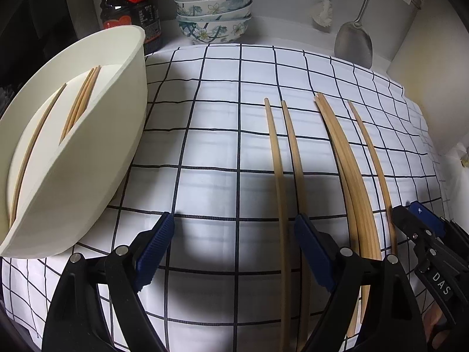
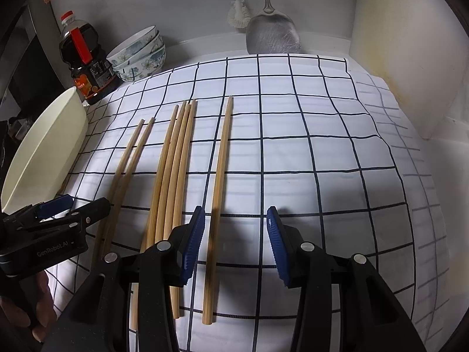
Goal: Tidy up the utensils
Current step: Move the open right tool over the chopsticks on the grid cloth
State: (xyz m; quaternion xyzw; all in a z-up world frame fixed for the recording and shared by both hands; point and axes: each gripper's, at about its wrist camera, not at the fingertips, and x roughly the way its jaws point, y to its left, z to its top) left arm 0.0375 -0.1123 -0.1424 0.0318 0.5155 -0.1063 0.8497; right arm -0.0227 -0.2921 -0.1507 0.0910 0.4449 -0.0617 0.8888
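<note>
On the black body of my left gripper [image 2: 44, 245], seen from my right wrist camera at about eight o'clock, I read "GenRobot.AI" in pale letters. From my left wrist camera, at about four o'clock, my right gripper [image 1: 431, 261] carries a small tag on its body with the letters "DAS"; anything further on it runs out of sight. The dark sauce bottle [image 2: 88, 67] at ten o'clock has a printed label [image 2: 98, 72], but its print is too small for me to read.
</note>
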